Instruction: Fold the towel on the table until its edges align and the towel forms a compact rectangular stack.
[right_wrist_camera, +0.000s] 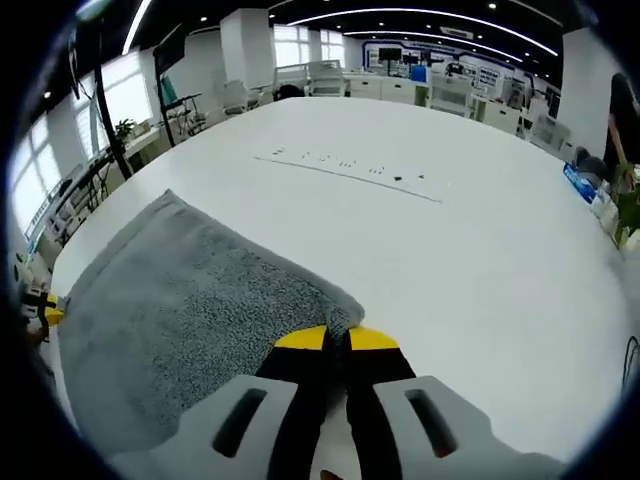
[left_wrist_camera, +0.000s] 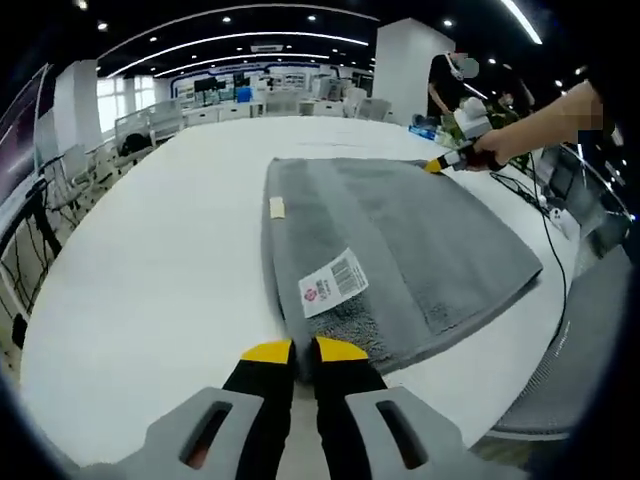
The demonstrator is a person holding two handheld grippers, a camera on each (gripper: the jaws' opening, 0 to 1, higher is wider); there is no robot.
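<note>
Below, left gripper and right gripper, jaws clamped on corners of grey towel lying on white table

Open office with ceiling light strips, white pillars, desks and windows

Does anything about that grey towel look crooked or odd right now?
Nothing is damaged or spilled. The grey towel lies flat on the white table, with a barcode tag facing up near the corner pinched by the left gripper.
</note>
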